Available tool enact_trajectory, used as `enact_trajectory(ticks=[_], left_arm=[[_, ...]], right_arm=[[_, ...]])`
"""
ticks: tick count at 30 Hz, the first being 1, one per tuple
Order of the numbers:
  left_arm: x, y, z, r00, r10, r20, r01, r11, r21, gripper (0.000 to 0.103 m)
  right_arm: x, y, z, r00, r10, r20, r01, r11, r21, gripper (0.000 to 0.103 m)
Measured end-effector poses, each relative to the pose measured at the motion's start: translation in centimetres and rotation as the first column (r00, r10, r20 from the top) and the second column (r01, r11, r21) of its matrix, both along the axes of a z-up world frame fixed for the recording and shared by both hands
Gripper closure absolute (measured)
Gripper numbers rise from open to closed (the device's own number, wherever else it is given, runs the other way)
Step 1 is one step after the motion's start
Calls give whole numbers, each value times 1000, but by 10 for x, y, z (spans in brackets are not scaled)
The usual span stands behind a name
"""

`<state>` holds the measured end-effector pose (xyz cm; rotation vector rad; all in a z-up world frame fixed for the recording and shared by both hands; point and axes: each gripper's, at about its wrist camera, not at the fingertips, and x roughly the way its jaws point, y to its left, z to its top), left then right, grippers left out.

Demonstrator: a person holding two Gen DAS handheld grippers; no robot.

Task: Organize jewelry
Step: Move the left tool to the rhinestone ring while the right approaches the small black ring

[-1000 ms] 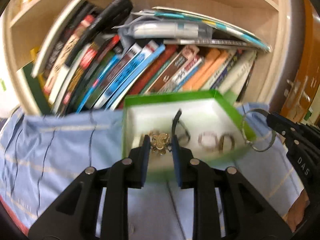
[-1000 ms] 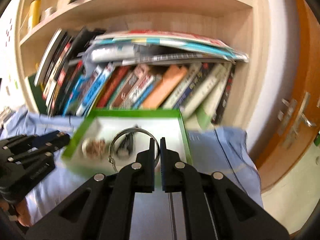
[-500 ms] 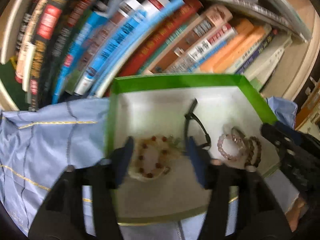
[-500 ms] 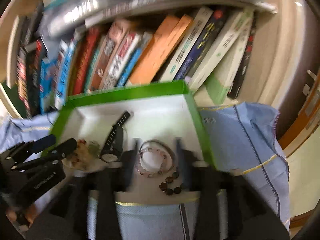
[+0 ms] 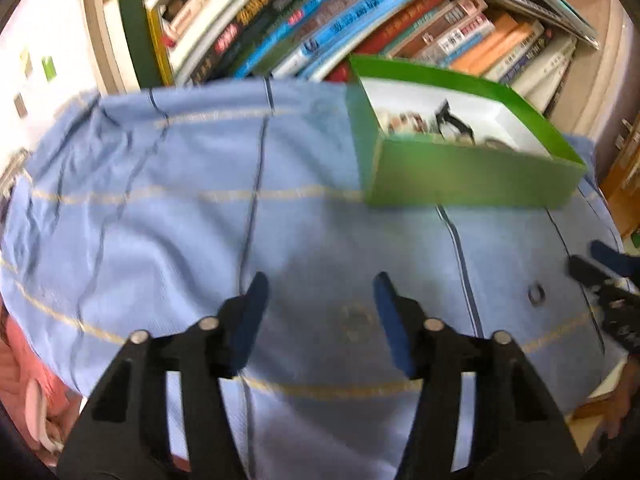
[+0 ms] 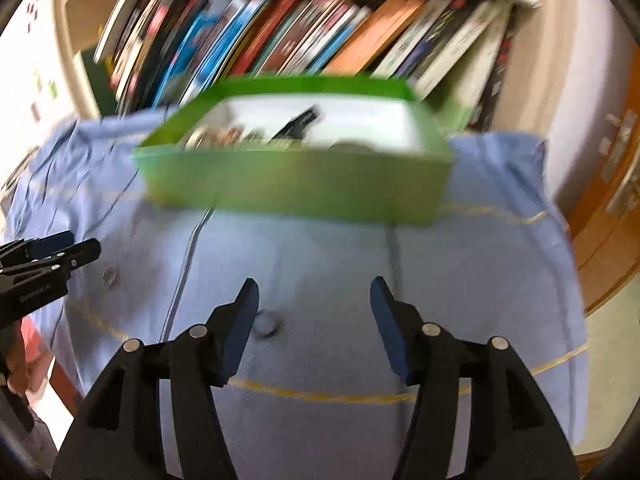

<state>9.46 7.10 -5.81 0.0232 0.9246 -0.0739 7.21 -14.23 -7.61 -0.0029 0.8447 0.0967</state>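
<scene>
Behind the counter, a shelf of books (image 5: 360, 28) leans over the blue cloth (image 5: 160, 200). My left tool (image 5: 318, 300) and my right tool (image 6: 314, 304) are both wide apart, holding nothing, above the cloth. The jewelry (image 6: 216, 136) lies in the green box (image 6: 296, 184); a small ring (image 5: 536, 294) rests on the cloth.

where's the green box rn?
The green box sits at the far edge of the blue cloth, against the row of books; centre in right wrist view, upper right in left.
</scene>
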Motion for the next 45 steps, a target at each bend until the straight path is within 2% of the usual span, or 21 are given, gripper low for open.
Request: enact_trajectory(ticks=[9, 12, 20, 23, 29, 32, 37, 40, 42, 45], left_arm=[[-4, -25, -18, 995, -87, -40, 90, 995, 52, 72], [-4, -28, -22, 995, -85, -49, 89, 993, 77, 74], [-2, -27, -24, 994, -86, -62, 89, 994, 57, 81], [-2, -32, -24, 992, -106, -66, 108, 993, 37, 81], [-3, -58, -22, 978, -202, -54, 200, 979, -38, 81], [-5, -62, -17, 979, -201, -25, 200, 979, -23, 81], [-5, -48, -19, 992, -121, -23, 122, 991, 57, 79], [-4, -35, -21, 997, -74, -31, 76, 995, 64, 78], [-10, -30, -16, 996, -85, -24, 87, 995, 50, 77], [-21, -37, -10, 986, -166, -13, 166, 986, 17, 74]], right_arm=[[-8, 16, -11, 1000, 18, -22, -18, 1000, -19, 46], [-5, 11, -14, 999, 8, -35, -8, 1000, 0, 46], [-6, 4, -17, 999, 4, -44, -3, 1000, 23, 46], [-7, 0, -17, 999, -6, -45, 8, 999, 33, 46], [-11, -9, -16, 998, -35, -49, 37, 999, 40, 46], [-13, -12, -18, 998, -42, -53, 44, 998, 38, 46], [-15, -13, -18, 998, -46, -51, 48, 998, 47, 46], [-16, -11, -18, 998, -39, -50, 42, 998, 48, 46], [-18, -8, -16, 999, -29, -45, 31, 999, 45, 46], [-19, -4, -15, 999, -19, -42, 21, 999, 37, 46]])
